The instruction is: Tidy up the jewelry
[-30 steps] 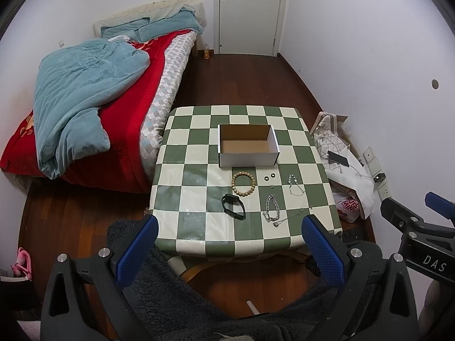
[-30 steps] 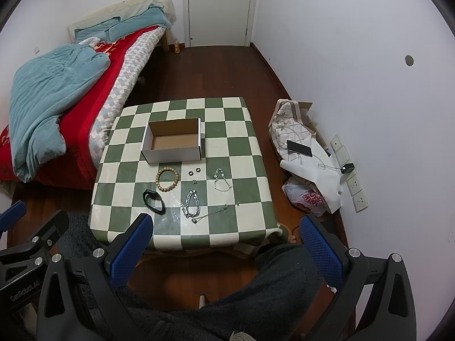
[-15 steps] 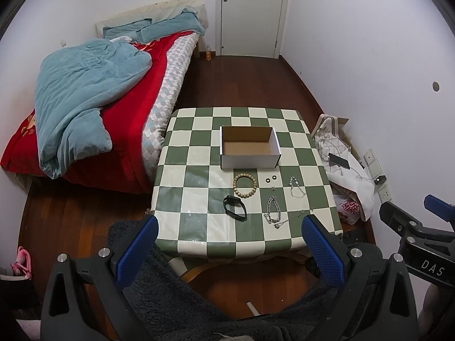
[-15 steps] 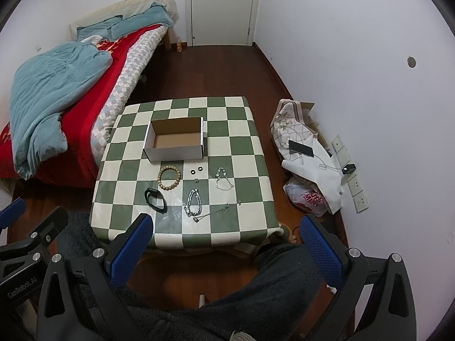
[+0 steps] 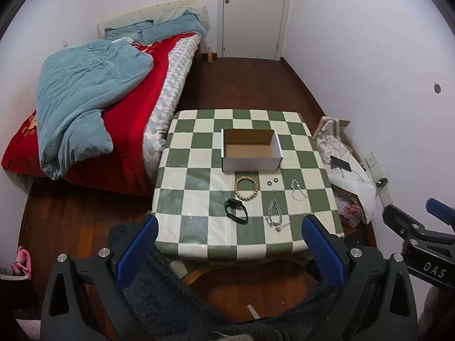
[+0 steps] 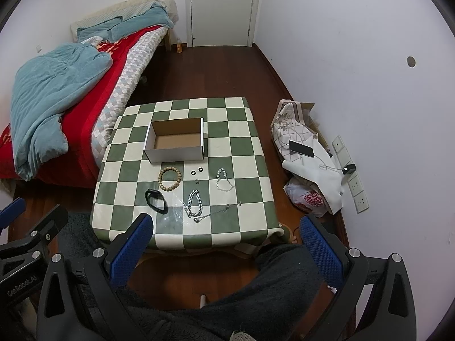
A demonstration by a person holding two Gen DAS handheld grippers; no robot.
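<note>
Jewelry lies untouched on the checkered counter (image 5: 196, 170); the sorting looks not yet begun. Both the left claw (image 5: 229, 244) and the right claw (image 6: 227, 241) hang high with fingers spread wide, gripping nothing. Nearest lie a black band (image 6: 155, 198) and silver chain (image 6: 194, 203), then a bead bracelet (image 6: 169, 179); beyond stands an empty box (image 6: 176, 139). Next, I judge, a claw must descend toward one piece.

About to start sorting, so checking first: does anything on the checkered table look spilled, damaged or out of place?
Nothing stands out. The cardboard box sits upright, open and empty. The bead bracelet, black band, two small rings and silver chains lie separately in front of it. Both grippers, left and right, hang open short of the table.
</note>
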